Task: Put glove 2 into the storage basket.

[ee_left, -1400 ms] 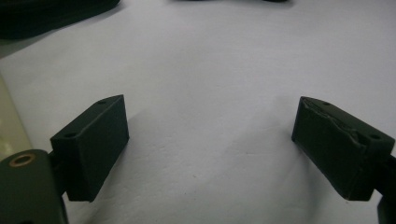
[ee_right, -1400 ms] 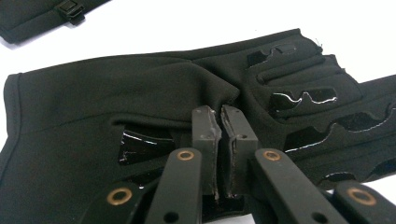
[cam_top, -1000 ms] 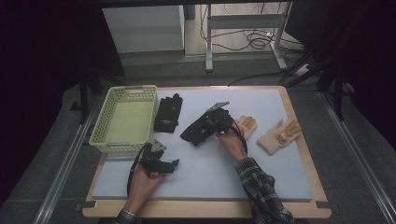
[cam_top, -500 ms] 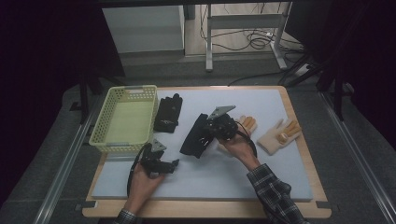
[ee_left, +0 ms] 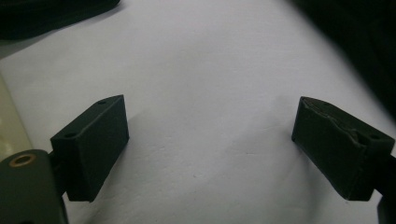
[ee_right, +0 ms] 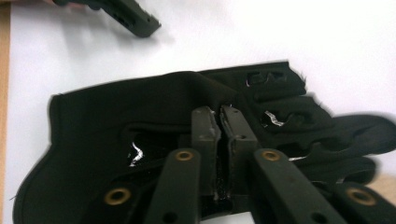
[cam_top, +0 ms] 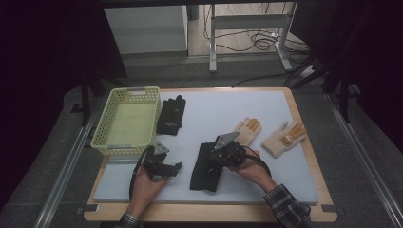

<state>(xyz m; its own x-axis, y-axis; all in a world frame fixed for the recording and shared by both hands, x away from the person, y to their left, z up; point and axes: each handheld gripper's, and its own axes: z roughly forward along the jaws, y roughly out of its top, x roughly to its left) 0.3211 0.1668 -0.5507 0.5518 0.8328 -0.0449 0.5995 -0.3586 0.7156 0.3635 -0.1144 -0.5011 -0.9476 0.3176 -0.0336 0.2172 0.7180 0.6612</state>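
In the right gripper view, the right gripper (ee_right: 223, 122) is seen with its jaws pressed together on a fold of the black glove (ee_right: 154, 121), which is pinched between the fingertips near the middle of its back. The glove's cuff is spread to the left of the fingers, and its own fingers are stretched out to their right. In the high view, the same glove (cam_top: 205, 167) is laid flat on the white mat (cam_top: 214, 109), under and ahead of the right gripper (cam_top: 223, 154). The left gripper (ee_left: 212, 140) is held with its jaws wide apart, and only bare mat is found between its fingers. A second black glove (cam_top: 171, 115), a yellow basket (cam_top: 128, 121) and two cream gloves (cam_top: 271, 135) are set well beyond the fingers
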